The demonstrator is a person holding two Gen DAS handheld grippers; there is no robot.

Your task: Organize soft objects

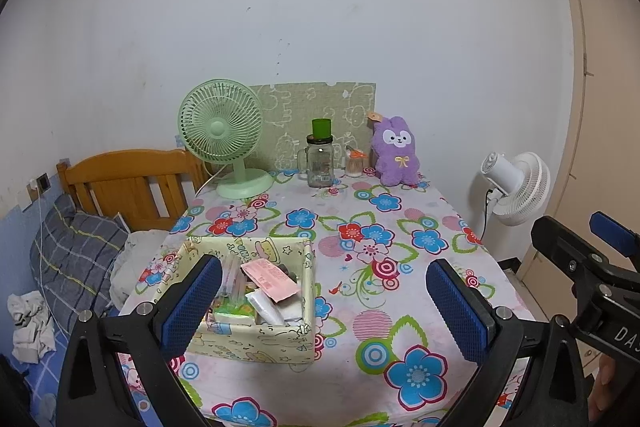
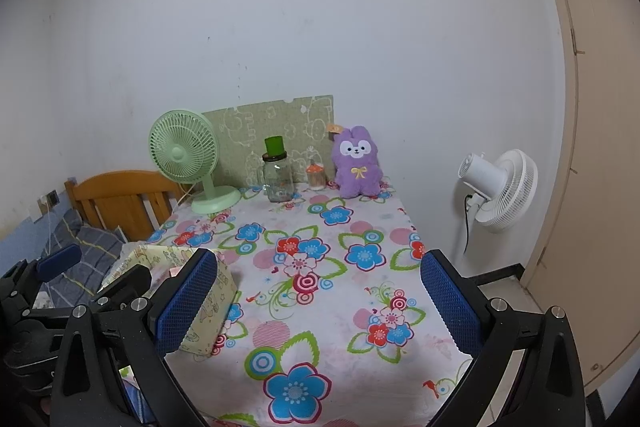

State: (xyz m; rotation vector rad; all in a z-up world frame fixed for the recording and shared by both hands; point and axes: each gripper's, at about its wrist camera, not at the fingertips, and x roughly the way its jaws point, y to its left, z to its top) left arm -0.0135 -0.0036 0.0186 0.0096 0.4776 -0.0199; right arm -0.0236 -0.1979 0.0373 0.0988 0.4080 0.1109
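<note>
Left wrist view showed both our grippers, left and right, wide open and empty; next we judged reaching the plush toy at the table's far edge.

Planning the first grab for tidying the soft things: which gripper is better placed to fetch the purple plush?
Right, probably. The purple plush sits at the table's far right, nearer the right gripper. The left gripper, also open, hangs over the fabric box.

Bedroom, wooden bed, pillow, flowered table
</note>
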